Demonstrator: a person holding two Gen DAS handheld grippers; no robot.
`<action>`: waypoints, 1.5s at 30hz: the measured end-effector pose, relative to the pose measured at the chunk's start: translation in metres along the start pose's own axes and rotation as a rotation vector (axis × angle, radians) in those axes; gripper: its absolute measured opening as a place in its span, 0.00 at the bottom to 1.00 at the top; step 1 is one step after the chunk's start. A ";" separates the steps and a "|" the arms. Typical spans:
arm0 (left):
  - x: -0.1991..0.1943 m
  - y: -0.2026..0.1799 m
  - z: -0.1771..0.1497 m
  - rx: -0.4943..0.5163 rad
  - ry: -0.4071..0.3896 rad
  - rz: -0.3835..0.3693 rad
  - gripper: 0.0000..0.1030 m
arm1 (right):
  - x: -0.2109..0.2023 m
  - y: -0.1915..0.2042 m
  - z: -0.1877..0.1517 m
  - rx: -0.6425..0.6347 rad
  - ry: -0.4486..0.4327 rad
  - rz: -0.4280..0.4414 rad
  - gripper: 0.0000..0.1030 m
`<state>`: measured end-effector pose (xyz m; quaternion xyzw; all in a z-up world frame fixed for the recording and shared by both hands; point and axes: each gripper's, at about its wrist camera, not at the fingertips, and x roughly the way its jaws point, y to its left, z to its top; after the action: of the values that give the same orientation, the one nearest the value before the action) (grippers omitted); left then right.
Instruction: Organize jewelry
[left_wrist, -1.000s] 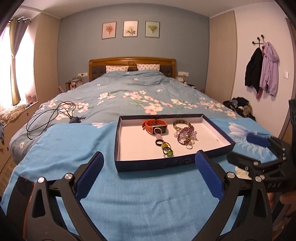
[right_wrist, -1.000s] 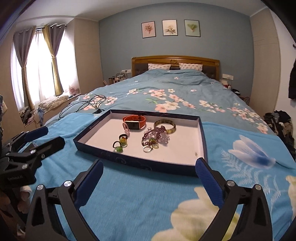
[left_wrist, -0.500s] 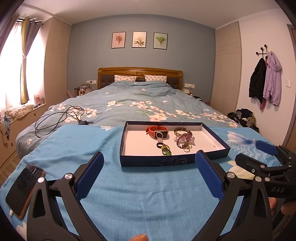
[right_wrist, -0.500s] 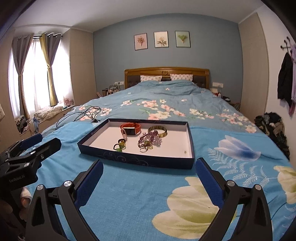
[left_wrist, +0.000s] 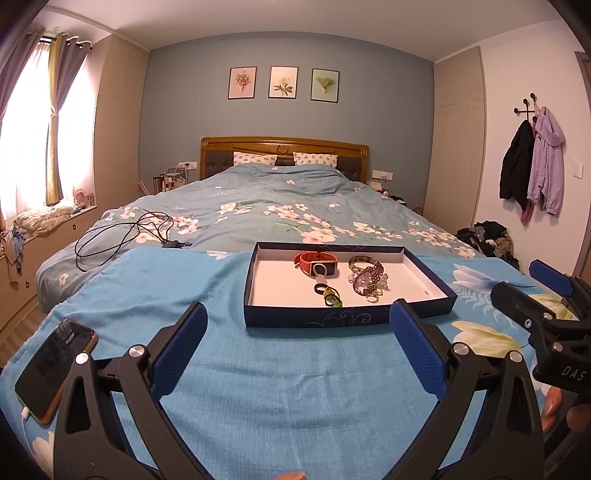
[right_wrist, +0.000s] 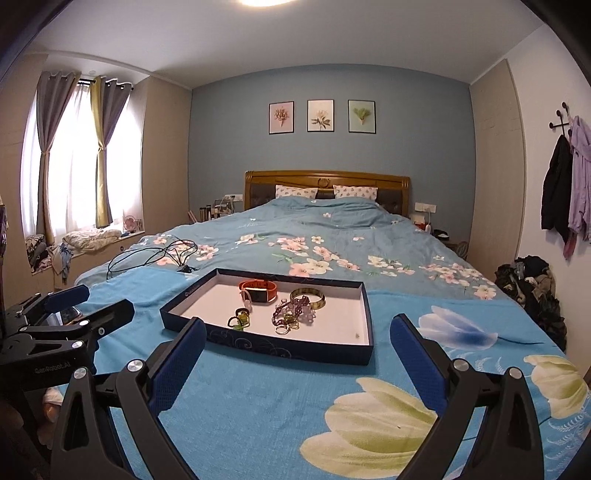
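Jewelry (left_wrist: 345, 275) sits in the dark box (left_wrist: 347, 317) on the bed at my 12 o'clock. My left claw (left_wrist: 299, 350) and right claw (right_wrist: 295, 354) are both wide open, empty. Beads look light and tangly; I'd pinch the stiff orange watch (left_wrist: 316, 263) band.

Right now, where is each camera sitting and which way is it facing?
Left wrist: on the open left gripper, facing the dark blue shallow jewelry tray on the bed; the right gripper and fingertips show at right.
Right wrist: on the open right gripper, facing the tray from its right; left gripper at left.
Shared: tray, orange-strapped watch, headboard.
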<state>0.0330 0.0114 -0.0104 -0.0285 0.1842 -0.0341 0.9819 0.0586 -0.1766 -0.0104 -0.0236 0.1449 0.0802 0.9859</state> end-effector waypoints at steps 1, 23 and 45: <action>-0.001 0.000 -0.001 -0.001 -0.003 -0.002 0.94 | 0.000 0.000 0.000 -0.001 0.001 -0.001 0.94; -0.008 -0.006 -0.003 0.015 -0.030 0.006 0.94 | -0.008 -0.001 -0.001 0.021 -0.051 -0.022 0.94; -0.010 -0.010 -0.001 0.024 -0.052 0.004 0.94 | -0.007 -0.004 -0.001 0.032 -0.055 -0.018 0.94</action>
<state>0.0228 0.0025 -0.0072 -0.0174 0.1585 -0.0333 0.9866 0.0523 -0.1814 -0.0092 -0.0068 0.1186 0.0695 0.9905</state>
